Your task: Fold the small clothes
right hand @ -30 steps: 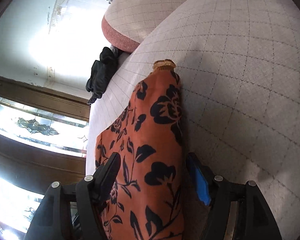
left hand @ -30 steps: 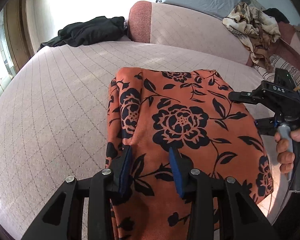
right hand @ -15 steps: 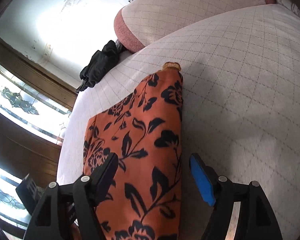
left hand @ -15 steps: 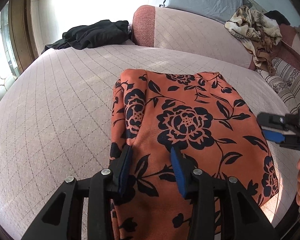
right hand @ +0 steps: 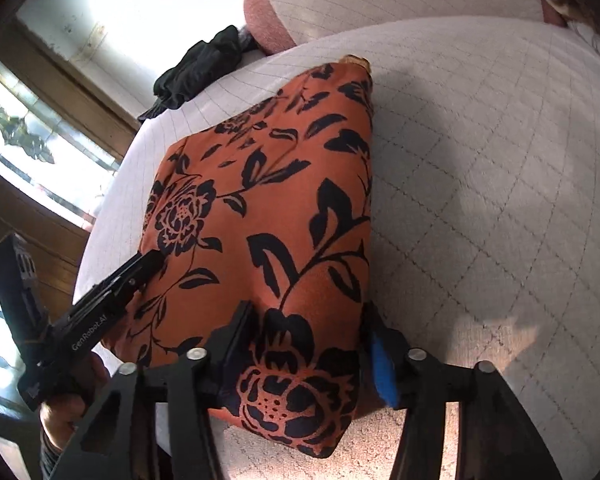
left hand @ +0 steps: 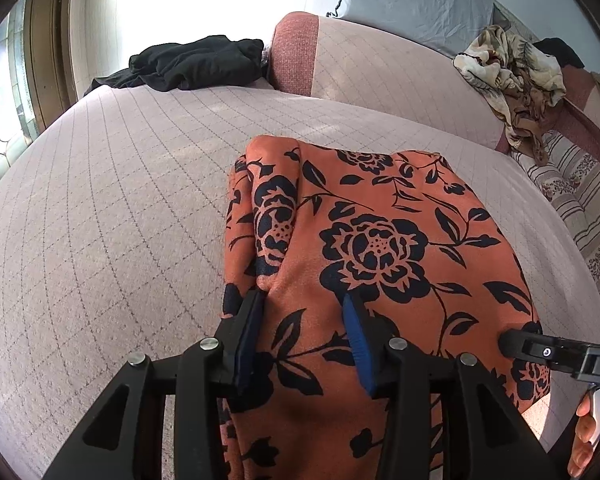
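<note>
On the quilted bed (left hand: 112,208), an orange garment (left hand: 380,248) printed with black flowers lies folded into a broad panel, its near end hanging over the bed's edge. The left gripper (left hand: 304,340) points steeply down at that near end, its jaws part-way apart and just opening a little, with a raised ridge of cloth between them; whether the pads press on it I cannot tell. The right gripper (right hand: 312,344) also tilts steeply down at the garment's right corner; its jaws have just been closing and straddle the corner fold, yet a gap shows beside the blue pad (right hand: 382,372).

The left wrist view alone shows a black garment (left hand: 188,64) heaped at the far left of the bed, a grey pillow (left hand: 412,4), a patterned cloth (left hand: 512,80) bunched on the bolster (left hand: 380,68), and striped bedding (left hand: 580,208) to the right. The right wrist view alone shows a wood-framed window (right hand: 32,132) and the person's hand (right hand: 68,404) around the left gripper's handle.
</note>
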Demonstrator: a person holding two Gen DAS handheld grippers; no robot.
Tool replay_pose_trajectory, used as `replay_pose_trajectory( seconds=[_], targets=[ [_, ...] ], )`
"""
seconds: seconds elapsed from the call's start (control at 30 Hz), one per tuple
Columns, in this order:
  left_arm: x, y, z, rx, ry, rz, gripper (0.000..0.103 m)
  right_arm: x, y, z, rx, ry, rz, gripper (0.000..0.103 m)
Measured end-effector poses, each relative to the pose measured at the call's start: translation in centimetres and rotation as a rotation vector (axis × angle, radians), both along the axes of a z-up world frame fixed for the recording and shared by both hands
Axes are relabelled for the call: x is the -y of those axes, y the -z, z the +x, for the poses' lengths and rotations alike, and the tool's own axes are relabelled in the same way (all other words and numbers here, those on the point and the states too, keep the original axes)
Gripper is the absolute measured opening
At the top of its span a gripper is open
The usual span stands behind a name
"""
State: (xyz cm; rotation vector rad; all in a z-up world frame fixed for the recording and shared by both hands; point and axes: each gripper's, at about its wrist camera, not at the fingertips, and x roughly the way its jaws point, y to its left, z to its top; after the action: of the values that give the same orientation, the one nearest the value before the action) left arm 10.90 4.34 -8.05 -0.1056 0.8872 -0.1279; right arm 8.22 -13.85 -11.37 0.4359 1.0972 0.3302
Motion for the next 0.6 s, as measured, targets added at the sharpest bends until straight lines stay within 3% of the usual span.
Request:
replay_pose_trajectory(
  seconds=[0.13,0.17,0.2,0.3,0.37,0.43,0.5,0.53,0.57,0.6],
  targets=[
    [0.1,0.2,0.2,0.002,-0.004,0.004,0.045,0.6,-0.6,-1.3,0.043,0.015,0.055,0.069],
    [0.2,0.2,0.2,0.003,-0.001,0.004,0.045,0.2,-0.3,-1.4,0.038,-0.024,0.035,0.066],
    [0.2,0.2,0.2,0.004,0.002,0.006,0.045,-0.5,0.1,-1.4,0.029,-0.061,-0.014,0.052],
    [0.0,-0.6,-0.5,0.022,-0.010,0.003,0.045,-0.2,0.1,-1.7,0.043,-0.045,0.002,0.052],
    [-0.3,-1.9,-1.6,0.053,-0.029,-0.028,0.045,0.3,-0.3,-2.1,0.055,-0.015,0.029,0.057],
    [-1.2,-2.9,-2.9,0.078,-0.041,-0.067,0.046,1.0,-0.7,-2.7,0.076,0.004,0.063,0.070],
    [-1.3,-2.3,-3.4,0.051,-0.047,-0.053,0.048,1.4,-0.7,-3.1,0.094,0.012,0.082,0.071],
    [-1.2,-1.0,-3.0,-0.007,-0.046,-0.013,0.048,1.3,-0.2,-3.0,0.079,0.001,0.080,0.067],
    [-1.2,0.4,-2.5,-0.058,-0.045,0.010,0.052,1.1,0.5,-2.7,0.046,-0.017,0.073,0.056],
    [-1.4,1.0,-2.5,-0.056,-0.055,-0.006,0.055,0.8,1.2,-2.5,0.025,-0.034,0.074,0.046]
  ],
)
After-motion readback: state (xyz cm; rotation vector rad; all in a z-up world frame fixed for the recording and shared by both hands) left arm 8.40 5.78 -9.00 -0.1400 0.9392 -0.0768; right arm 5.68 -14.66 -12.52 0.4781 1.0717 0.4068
